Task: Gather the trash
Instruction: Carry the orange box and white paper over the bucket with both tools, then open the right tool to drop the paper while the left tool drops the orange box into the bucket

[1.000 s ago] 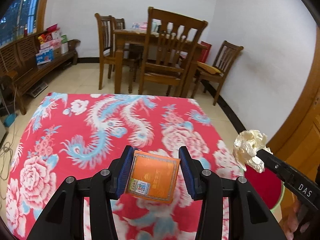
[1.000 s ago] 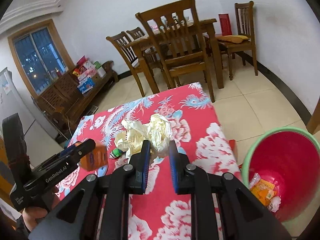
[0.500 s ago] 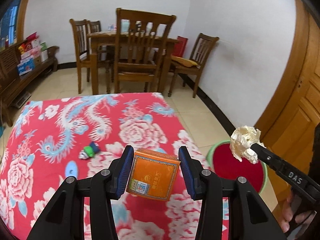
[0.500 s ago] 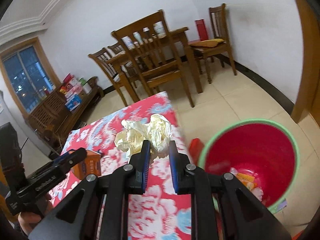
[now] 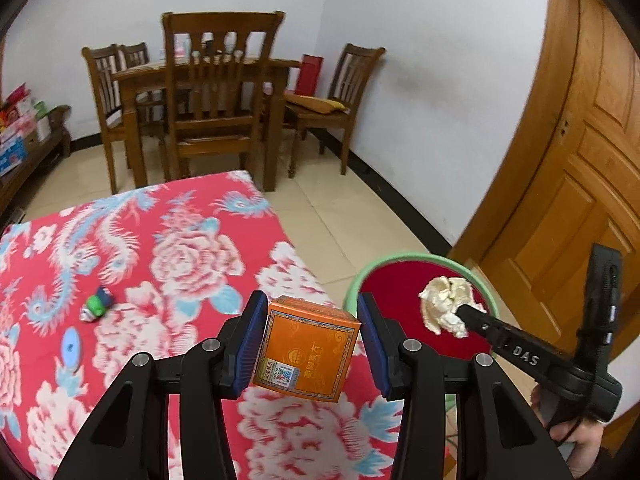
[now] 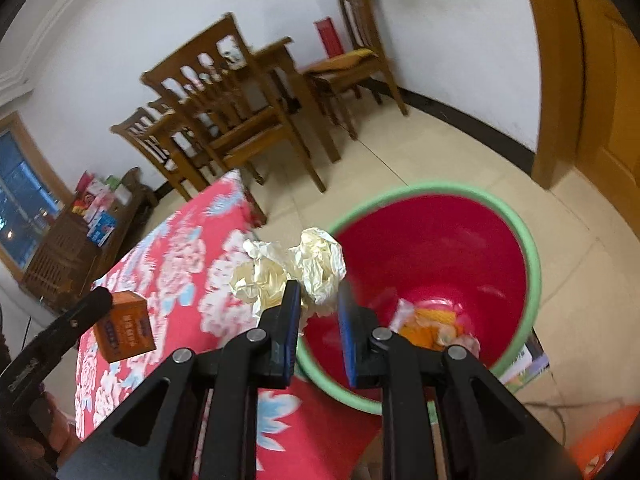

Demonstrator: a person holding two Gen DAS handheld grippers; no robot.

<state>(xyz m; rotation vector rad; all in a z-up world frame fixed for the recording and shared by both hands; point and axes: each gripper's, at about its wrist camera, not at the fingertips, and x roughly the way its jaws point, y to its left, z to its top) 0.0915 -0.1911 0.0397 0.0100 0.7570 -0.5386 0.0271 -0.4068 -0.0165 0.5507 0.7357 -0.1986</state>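
Observation:
My left gripper (image 5: 312, 326) is shut on an orange box (image 5: 307, 347) and holds it above the right edge of the red flowered table (image 5: 160, 248). The box also shows in the right wrist view (image 6: 124, 332). My right gripper (image 6: 318, 300) is shut on a crumpled cream paper wad (image 6: 296, 270), held over the near rim of the red bin with a green rim (image 6: 440, 264). The wad (image 5: 446, 310) and the bin (image 5: 400, 276) also show in the left wrist view. The bin holds some trash (image 6: 432, 326) at its bottom.
A small green and blue object (image 5: 98, 304) and a pale blue disc (image 5: 71, 346) lie on the table's left part. Wooden chairs and a dining table (image 5: 208, 92) stand behind. A wooden door (image 5: 580, 184) is at the right, beyond the bin.
Both grippers have swung right, from over the table toward the bin. The wad is now over the bin's rim, and the box is at the table's right edge.

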